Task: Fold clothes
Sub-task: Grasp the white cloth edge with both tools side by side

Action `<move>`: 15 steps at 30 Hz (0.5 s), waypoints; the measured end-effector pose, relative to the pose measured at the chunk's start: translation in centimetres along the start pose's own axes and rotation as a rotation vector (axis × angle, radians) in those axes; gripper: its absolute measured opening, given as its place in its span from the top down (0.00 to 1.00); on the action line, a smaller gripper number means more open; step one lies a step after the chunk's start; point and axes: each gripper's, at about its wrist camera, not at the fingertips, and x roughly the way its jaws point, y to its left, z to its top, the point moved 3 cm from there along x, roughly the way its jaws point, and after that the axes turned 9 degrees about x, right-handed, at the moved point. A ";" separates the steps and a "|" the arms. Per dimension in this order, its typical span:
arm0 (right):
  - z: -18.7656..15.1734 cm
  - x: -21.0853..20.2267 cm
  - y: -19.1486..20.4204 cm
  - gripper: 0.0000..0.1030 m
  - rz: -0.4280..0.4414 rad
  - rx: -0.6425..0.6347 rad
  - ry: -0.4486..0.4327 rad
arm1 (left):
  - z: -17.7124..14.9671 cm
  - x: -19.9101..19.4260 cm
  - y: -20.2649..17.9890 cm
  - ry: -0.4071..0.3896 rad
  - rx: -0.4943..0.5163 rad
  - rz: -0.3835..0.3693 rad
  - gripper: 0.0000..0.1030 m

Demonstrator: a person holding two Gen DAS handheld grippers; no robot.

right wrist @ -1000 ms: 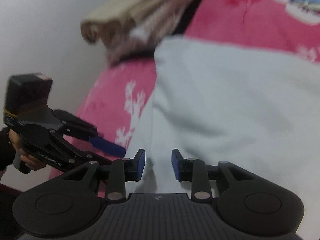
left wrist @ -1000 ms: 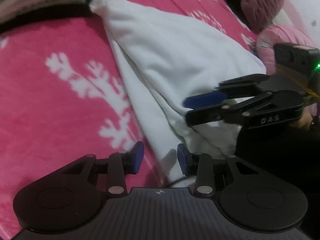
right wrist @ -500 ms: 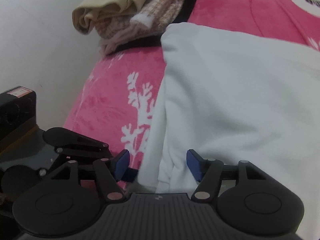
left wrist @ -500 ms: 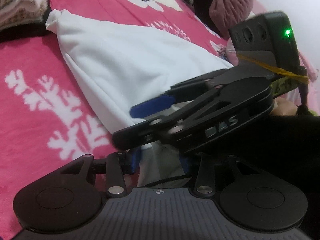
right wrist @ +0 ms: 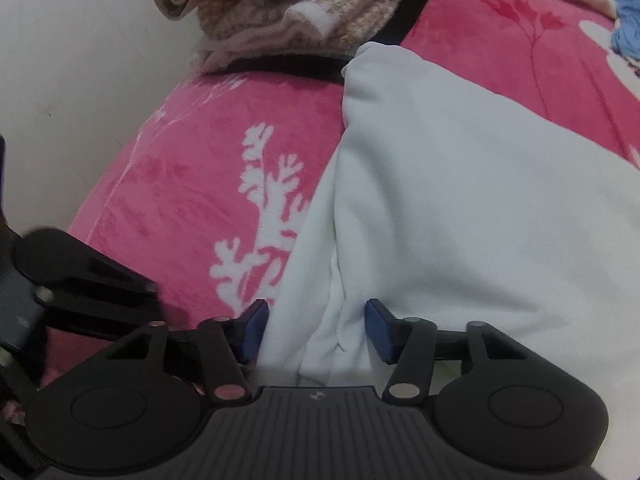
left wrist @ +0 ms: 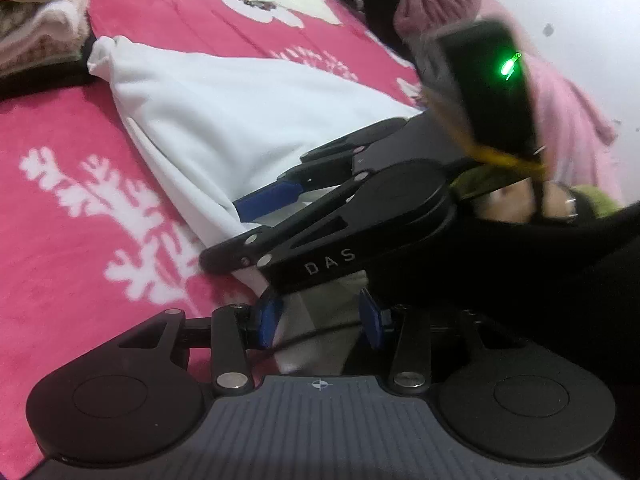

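Since a second ago, the right gripper (left wrist: 256,236) has crossed over the left gripper (left wrist: 320,322). Both straddle the near corner of the white fleece garment (right wrist: 460,200); left jaws stand spread, right jaws are closing. Beyond, the garment lies flat on the pink floral bed blanket (right wrist: 180,208), a beige knitwear pile (right wrist: 288,12) behind.

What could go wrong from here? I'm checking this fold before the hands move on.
1. The right gripper is closing with bunched layers of the white garment between its pads, so it may catch only some layers.
2. The right gripper crosses just above the left gripper at the same corner; they could collide.
3. The garment's far corner touches the pile of folded clothes, which a pull could disturb.
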 end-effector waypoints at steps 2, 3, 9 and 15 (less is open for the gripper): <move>-0.2 -0.2 -0.2 0.58 -0.012 -0.003 -0.014 | 0.3 -1.9 0.8 -0.031 -0.018 -0.014 0.59; -0.2 -0.3 -0.4 0.61 -0.013 0.002 -0.021 | 0.6 -3.1 1.5 -0.060 -0.033 -0.008 0.59; -0.5 -0.7 -1.8 0.75 0.017 0.081 -0.061 | 4.4 -5.0 8.8 -0.230 -0.266 0.208 0.58; -1.2 -0.7 -2.4 0.75 0.046 0.148 -0.106 | 7.7 -0.8 12.0 -0.198 -0.317 0.310 0.58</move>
